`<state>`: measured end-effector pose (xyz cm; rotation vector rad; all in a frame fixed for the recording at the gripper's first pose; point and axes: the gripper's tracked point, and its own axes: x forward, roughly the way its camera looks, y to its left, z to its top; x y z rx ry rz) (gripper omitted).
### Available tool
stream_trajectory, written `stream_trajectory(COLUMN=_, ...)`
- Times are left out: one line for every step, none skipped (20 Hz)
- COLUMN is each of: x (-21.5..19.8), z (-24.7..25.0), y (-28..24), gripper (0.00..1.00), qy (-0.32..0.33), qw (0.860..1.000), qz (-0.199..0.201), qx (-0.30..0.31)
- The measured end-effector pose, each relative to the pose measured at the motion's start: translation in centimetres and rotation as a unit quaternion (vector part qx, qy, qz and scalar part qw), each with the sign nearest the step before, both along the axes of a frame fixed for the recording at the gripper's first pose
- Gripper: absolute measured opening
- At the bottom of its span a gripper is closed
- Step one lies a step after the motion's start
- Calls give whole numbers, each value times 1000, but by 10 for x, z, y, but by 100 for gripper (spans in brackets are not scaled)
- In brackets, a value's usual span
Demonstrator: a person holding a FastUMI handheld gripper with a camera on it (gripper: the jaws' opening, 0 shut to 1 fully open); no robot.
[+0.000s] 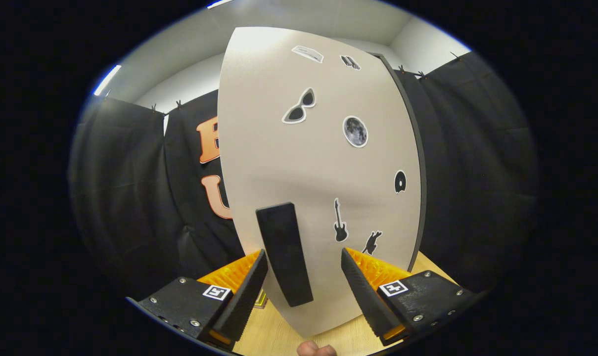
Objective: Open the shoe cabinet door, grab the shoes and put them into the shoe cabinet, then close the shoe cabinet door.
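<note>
- a light wooden floor (274, 336) lay under the gripper (303, 262), a fingertip (309, 348) showing just below it.
- the gripper's fingers stood apart, released, flanking the black handle (284, 254) without touching it.
- just beyond rose the pale, sticker-dotted shoe cabinet door (308, 163).
- black cloth walls (477, 173) and a white ceiling (180, 54) closed the booth.

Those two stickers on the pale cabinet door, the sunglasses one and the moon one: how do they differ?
The white-edged sunglasses sticker is a slanted, two-lens outline with black lenses; the round grey moon sticker is a plain mottled disc. The sunglasses sit higher on the beige cabinet door, the moon lower and nearer the dark edge. Both have white borders and lie well beyond the open gripper, whose fingers flank the black bar handle.
</note>
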<state>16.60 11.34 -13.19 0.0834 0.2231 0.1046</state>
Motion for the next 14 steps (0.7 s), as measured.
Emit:
stream_trajectory(x=4, z=0, y=3, gripper=94, qy=0, qw=1000, qz=2, qx=2)
stream_trajectory(x=8, z=1, y=7, gripper=94, qy=0, qw=1000, qz=4, qx=-1)
stream_trajectory(x=13, z=0, y=9, gripper=94, qy=-4, qw=1000, qz=1, qx=-5)
stream_trajectory(x=19, z=0, y=10, gripper=94, qy=-3, qw=1000, qz=3, qx=-6)
stream_trajectory(x=18, z=-1, y=10, gripper=94, qy=-6, qw=1000, qz=4, qx=-5)
stream_trajectory(x=21, z=-1, y=11, gripper=94, qy=-6, qw=1000, qz=4, qx=-1)
stream_trajectory(x=25, z=-2, y=12, gripper=94, qy=-7, qw=1000, qz=4, qx=3)
stream_trajectory(x=29, z=-3, y=14, gripper=94, qy=-7, qw=1000, qz=3, qx=6)
stream_trajectory(x=33, z=-3, y=15, gripper=94, qy=-10, qw=1000, qz=0, qx=8)
stream_trajectory(x=37, z=-3, y=16, gripper=94, qy=-12, qw=1000, qz=-2, qx=8)
stream_trajectory(x=40, z=-4, y=17, gripper=94, qy=-12, qw=1000, qz=-5, qx=9)
stream_trajectory(x=43, z=-5, y=18, gripper=94, qy=-11, qw=1000, qz=-6, qx=9)
stream_trajectory(x=45, z=-6, y=20, gripper=94, qy=-11, qw=1000, qz=-6, qx=10)
stream_trajectory(x=48, z=-6, y=21, gripper=94, qy=-11, qw=1000, qz=-6, qx=10)
